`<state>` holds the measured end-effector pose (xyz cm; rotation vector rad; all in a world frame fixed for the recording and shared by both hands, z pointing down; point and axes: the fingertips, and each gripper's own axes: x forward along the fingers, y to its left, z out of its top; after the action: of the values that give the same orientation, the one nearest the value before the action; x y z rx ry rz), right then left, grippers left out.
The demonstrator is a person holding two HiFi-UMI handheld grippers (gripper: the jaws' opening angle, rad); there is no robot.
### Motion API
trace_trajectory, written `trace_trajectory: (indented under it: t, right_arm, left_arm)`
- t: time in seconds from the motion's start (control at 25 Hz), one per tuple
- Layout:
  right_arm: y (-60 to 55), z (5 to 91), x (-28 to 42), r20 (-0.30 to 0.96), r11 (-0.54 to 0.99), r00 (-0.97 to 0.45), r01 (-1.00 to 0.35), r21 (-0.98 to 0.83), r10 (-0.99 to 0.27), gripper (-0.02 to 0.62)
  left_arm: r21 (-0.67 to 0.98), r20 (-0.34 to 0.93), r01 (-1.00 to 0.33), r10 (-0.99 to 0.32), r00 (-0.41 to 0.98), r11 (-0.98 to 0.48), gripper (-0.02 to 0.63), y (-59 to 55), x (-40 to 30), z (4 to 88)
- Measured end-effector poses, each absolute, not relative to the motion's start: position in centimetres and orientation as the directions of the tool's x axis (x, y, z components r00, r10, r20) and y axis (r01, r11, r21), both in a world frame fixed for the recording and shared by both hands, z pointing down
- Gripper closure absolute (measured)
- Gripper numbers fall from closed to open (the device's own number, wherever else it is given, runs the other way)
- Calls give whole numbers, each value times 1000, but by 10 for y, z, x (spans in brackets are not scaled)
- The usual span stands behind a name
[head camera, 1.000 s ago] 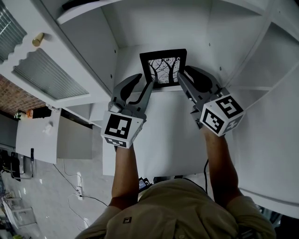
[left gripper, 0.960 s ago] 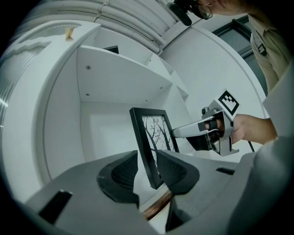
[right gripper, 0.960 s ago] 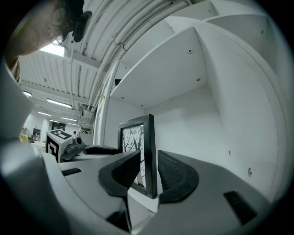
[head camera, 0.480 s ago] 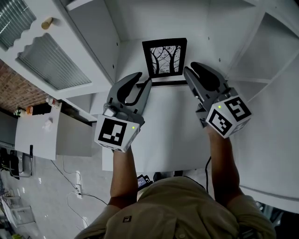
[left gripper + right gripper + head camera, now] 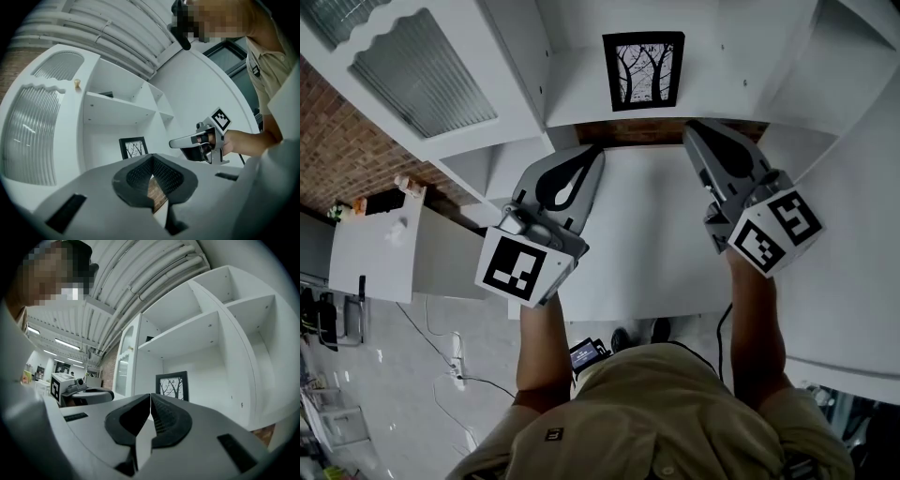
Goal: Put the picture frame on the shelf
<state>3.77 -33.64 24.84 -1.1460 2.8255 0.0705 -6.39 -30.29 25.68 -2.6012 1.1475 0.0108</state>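
**Visitor:** Position first: where is the frame [image 5: 644, 70]?

**Inspector:** On the shelf [image 5: 577, 98], upright, set well back at the rear wall, picture facing out. Nothing touches it. I cannot tell whether it leans on the wall or stands on its own prop. Set that deep, it looks unlikely to tip off the front edge. I judge the placing done.

**Visitor:** And the grippers?

**Inspector:** The left gripper [image 5: 594, 155] has just been closing its jaws. They now sit pad to pad with nothing between them. The right gripper [image 5: 693, 129] has its jaws together too, and it is empty. Both point roughly level toward the shelf, one to each side of the frame's line and well apart from it, over the white top [image 5: 642, 234] in front. Standing off like that, neither can knock the frame.

**Visitor:** Surface and surroundings?

**Inspector:** The shelf is white and smooth, and bare apart from the frame. Small peg holes dot the side walls, and more open compartments lie to the right. Left of it is a ribbed-glass door [image 5: 422, 70] with a small knob. Beyond that are a brick wall [image 5: 347, 159], a pale counter [image 5: 366, 267], and cables [image 5: 441, 361] trailing across a glossy floor.
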Motion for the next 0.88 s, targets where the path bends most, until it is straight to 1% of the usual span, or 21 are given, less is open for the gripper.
trace_trajectory:
  t: [0.24,0.44,0.68,0.88]
  right_arm:
    - [-288,243,22,-80,730,-730,-682,32,-679,589]
    - [-256,245,10,-57,760,-762,-648,47,-645,589]
    - [-220,270,-13,-6,801,-802,-598,25,-598,589]
    - [-199,290,-18,14,814,-814,-581,2,-581,589]
  left_arm:
    - [-246,-73,-699,-706,705,-672,600,-253,-87,272]
    - [-252,-76,-702,-709,701,-667,600,-221,-112,271]
    - [-254,-25,-706,-725,689,-662,600,-178,-137,298]
    - [-239,1,-708,-729,684,-665,600,-156,-143,317]
